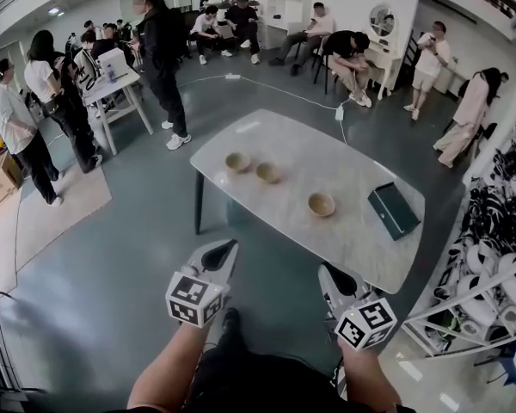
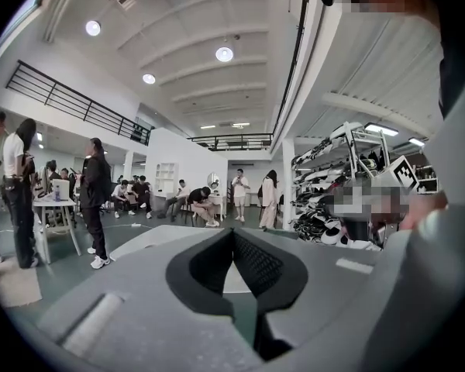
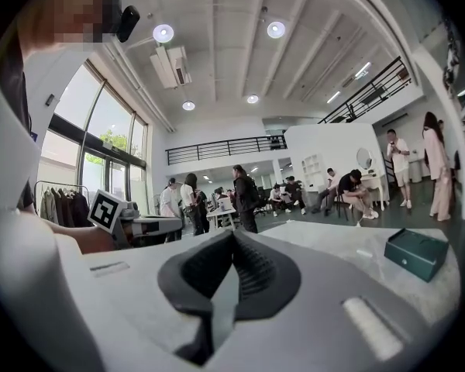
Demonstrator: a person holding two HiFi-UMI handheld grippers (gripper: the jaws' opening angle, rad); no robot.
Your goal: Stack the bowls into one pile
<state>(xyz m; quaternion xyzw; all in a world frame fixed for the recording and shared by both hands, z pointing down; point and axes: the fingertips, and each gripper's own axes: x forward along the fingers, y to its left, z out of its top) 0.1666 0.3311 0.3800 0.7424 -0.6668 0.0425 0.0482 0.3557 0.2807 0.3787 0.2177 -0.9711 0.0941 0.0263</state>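
Head view shows left gripper (image 1: 229, 248) and right gripper (image 1: 331, 272) both closed and empty, held short of the table (image 1: 361, 239), with near bowl (image 1: 321, 205) ahead of the right one, middle bowl (image 1: 268, 173) and far bowl (image 1: 237, 162) beyond the left.

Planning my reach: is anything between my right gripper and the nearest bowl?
Nothing visible. Only bare tabletop separates the right gripper from the nearest bowl; the green box sits off to the bowl's right.
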